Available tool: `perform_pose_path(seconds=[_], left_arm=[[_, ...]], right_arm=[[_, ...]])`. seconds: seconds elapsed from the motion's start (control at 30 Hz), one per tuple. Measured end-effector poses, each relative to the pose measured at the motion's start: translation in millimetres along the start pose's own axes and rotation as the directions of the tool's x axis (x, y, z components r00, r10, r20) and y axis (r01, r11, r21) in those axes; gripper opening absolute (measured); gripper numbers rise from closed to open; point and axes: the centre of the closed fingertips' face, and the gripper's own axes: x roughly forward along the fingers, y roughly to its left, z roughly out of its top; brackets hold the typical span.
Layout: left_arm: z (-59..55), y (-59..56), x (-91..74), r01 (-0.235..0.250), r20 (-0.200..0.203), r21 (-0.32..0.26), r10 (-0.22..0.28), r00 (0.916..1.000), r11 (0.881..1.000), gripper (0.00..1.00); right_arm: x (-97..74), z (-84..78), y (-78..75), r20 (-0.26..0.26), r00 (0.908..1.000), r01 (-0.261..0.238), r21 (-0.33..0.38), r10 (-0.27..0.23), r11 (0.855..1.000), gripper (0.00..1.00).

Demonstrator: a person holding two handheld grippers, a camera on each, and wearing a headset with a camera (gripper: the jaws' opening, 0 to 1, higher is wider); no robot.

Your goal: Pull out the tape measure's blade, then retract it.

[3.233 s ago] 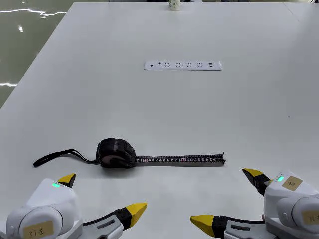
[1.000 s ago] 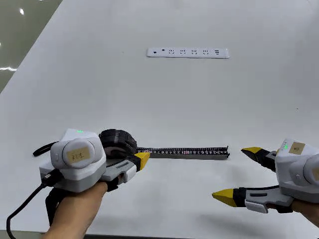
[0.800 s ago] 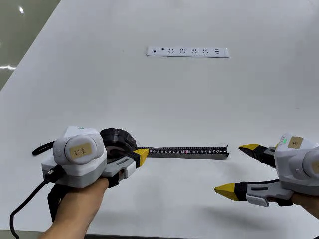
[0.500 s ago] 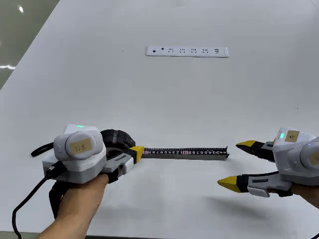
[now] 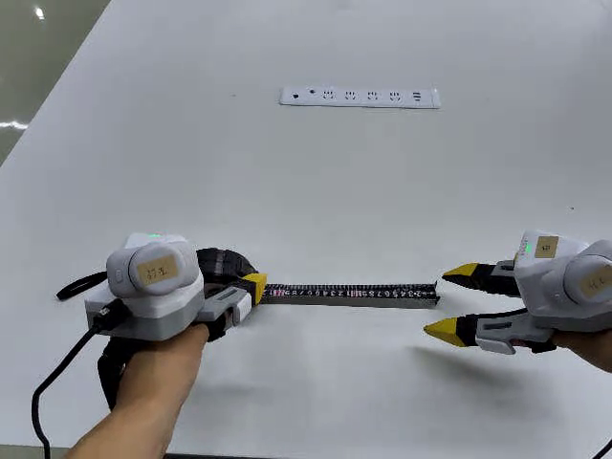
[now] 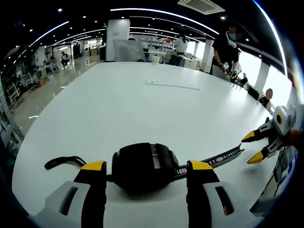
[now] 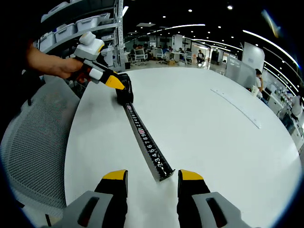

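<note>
Holding the left gripper (image 6: 146,167) wide open, one jaw each side of the tape measure's (image 5: 226,265) case in the left gripper view, contact not certain; in the head view, one yellow tip beside the case. Holding the right gripper (image 7: 152,175) open too, empty, just short of the end of the pulled-out blade (image 7: 142,137), flat on the table (image 5: 316,191). Farther off, a power strip (image 5: 360,97).

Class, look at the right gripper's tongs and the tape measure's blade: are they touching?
Apart. The right gripper view shows the blade lying between the right gripper's open tongs, white table visible on each side of its tip.
</note>
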Motion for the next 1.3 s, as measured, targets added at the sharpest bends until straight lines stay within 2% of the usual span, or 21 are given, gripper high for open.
perform_pose_path(seconds=[0.37, 0.57, 0.87, 1.3], left_arm=[[1.0, 1.7, 4.3, -0.011, 0.003, -0.008, 0.011, 0.9999, 1.000, 0.60], [1.0, 2.4, 7.0, -0.012, 0.001, -0.014, 0.012, 0.9999, 1.000, 0.58], [0.9, 1.4, 10.2, -0.005, -0.003, -0.015, 0.005, 1.0000, 1.000, 0.57], [1.0, 2.1, 14.0, -0.008, -0.012, -0.014, 0.008, 0.9999, 1.000, 0.58]], right_arm=[[9.6, -3.6, -8.7, -0.029, 0.9991, -0.033, -0.070, 0.031, 0.997, 0.28], [14.0, -9.5, -7.3, -0.060, 0.9969, -0.058, -0.111, 0.051, 0.992, 0.20], [16.6, -11.0, -13.7, -0.064, 0.9958, -0.074, -0.126, 0.066, 0.989, 0.13], [16.7, -11.4, -13.1, -0.064, 0.9952, -0.082, -0.142, 0.073, 0.986, 0.10]])
